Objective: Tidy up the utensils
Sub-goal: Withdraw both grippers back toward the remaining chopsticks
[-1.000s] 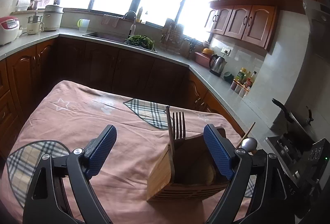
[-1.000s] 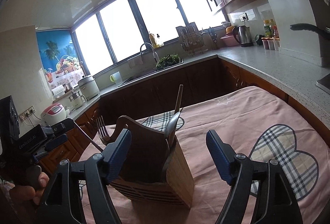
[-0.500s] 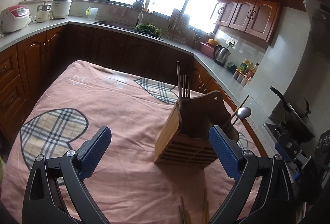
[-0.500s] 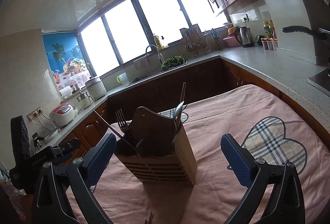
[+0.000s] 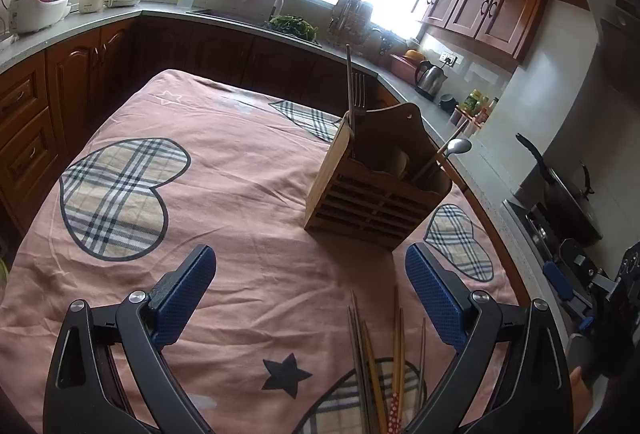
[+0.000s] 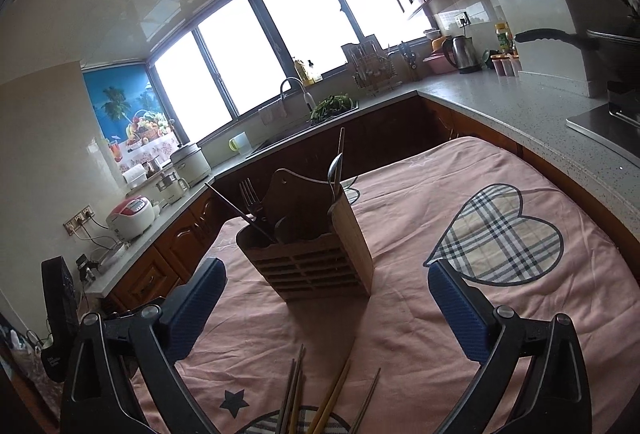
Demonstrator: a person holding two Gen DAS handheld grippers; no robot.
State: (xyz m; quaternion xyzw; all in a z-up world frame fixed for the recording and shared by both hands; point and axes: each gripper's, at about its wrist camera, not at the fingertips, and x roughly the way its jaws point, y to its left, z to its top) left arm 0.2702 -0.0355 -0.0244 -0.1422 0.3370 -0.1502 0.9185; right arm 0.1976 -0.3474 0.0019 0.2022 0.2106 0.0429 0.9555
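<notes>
So we've backed both grippers off the slatted wooden utensil holder (image 5: 376,194); left gripper (image 5: 310,298) and right gripper (image 6: 326,308) are wide open, empty. Loose wooden and metal chopsticks (image 5: 376,366) now show on the pink tablecloth (image 5: 224,162), probably next.

Cloth (image 5: 248,194) showing pink, with beige-and-black plaid hearts (image 5: 116,194) and a dark star (image 5: 286,376) near the chopsticks (image 5: 376,366). Holder (image 5: 376,190) showing tan wood. Chopsticks lying grey and yellow-brown, one with a red dotted end. Left gripper (image 5: 310,296) and right gripper (image 6: 326,308) showing black frames, blue textured pads (image 5: 434,294).
</notes>
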